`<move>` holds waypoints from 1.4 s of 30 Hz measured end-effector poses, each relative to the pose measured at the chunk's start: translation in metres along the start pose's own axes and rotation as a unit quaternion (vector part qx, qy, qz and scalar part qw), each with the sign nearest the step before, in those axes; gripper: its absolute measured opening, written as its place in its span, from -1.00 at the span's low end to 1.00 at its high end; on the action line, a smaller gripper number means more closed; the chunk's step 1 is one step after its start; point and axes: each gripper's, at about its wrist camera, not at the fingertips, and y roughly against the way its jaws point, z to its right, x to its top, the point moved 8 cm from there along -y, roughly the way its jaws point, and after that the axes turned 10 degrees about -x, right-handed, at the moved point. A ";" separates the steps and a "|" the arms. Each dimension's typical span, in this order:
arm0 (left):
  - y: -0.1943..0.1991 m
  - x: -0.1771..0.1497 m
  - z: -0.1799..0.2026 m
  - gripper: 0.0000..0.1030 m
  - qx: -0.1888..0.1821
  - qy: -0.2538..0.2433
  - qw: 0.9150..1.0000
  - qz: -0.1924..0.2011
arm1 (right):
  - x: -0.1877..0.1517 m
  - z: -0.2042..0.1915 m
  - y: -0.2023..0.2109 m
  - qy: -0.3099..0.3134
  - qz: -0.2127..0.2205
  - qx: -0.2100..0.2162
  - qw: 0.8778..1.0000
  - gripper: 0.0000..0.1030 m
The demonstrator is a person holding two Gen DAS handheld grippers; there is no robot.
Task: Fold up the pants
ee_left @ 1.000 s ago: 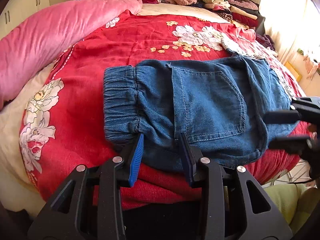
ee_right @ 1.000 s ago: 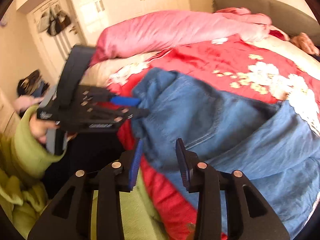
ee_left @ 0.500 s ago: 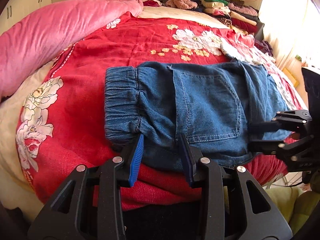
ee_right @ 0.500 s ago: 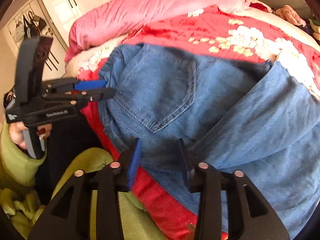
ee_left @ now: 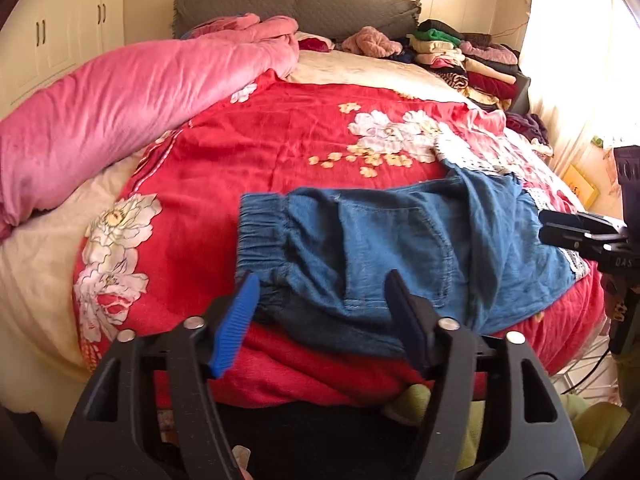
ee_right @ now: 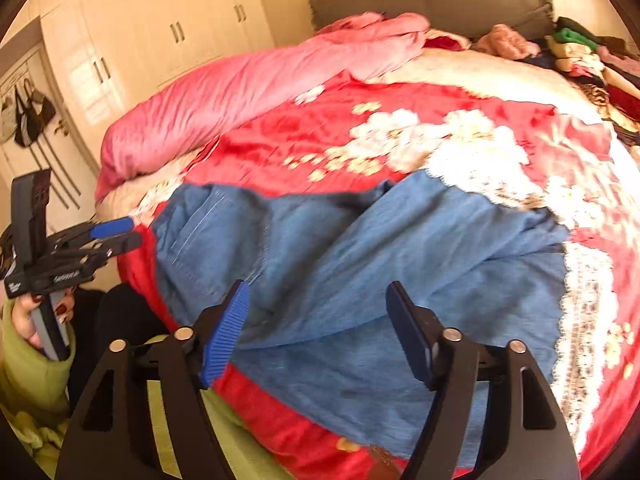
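Blue denim pants lie folded on the red flowered blanket near the bed's front edge, elastic waistband to the left and back pocket facing up. My left gripper hovers over the near edge by the waistband. Its jaws are opening, and the pads stand clear of the denim that lies between them. In the right wrist view the pants spread to the right, their legs folded over. My right gripper hangs above the leg part, jaws opening, gripping nothing. Each gripper appears in the other's view: right gripper, left gripper.
A rolled pink duvet lies along the bed's left side. Stacks of folded clothes sit by the grey headboard. Wardrobe doors and hanging bags stand to the left. A person's green sleeve holds the left gripper.
Both grippers' jaws have spread wide and let go of the denim edge. The left gripper lifted a little. The right gripper swung right along the pants towards the legs.
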 end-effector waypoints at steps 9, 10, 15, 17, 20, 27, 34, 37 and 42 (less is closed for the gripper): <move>-0.032 0.009 0.063 0.23 -0.064 -0.037 0.997 -0.032 | 0.034 0.056 0.004 -0.030 0.024 -0.062 0.997 0.71; -0.038 0.012 0.070 0.23 -0.075 -0.039 0.996 -0.036 | 0.042 0.066 -0.002 -0.037 0.020 -0.069 0.997 0.71; -0.084 0.015 0.104 0.23 -0.114 -0.041 0.990 -0.078 | 0.074 0.090 -0.034 -0.068 -0.010 -0.062 0.996 0.71; -0.099 0.018 0.111 0.16 -0.128 -0.040 0.987 -0.092 | 0.087 0.092 -0.051 -0.064 -0.021 -0.056 0.996 0.71; -0.122 0.023 0.120 -0.02 -0.142 -0.037 0.983 -0.111 | 0.101 0.095 -0.079 -0.058 -0.040 -0.063 0.995 0.71; -0.156 0.022 0.129 -0.10 -0.164 -0.007 0.979 -0.124 | 0.118 0.100 -0.153 -0.051 -0.086 -0.101 0.990 0.71; -0.157 0.011 0.145 -0.53 -0.150 -0.058 0.981 -0.109 | 0.128 0.109 -0.195 -0.063 -0.104 -0.150 0.981 0.61; -0.156 0.009 0.147 -0.53 -0.152 -0.067 0.981 -0.103 | 0.123 0.127 -0.210 -0.090 -0.123 -0.163 0.975 -0.01; -0.148 0.009 0.143 -0.53 -0.165 -0.060 0.980 -0.095 | 0.118 0.144 -0.191 -0.120 -0.098 -0.140 0.978 -0.68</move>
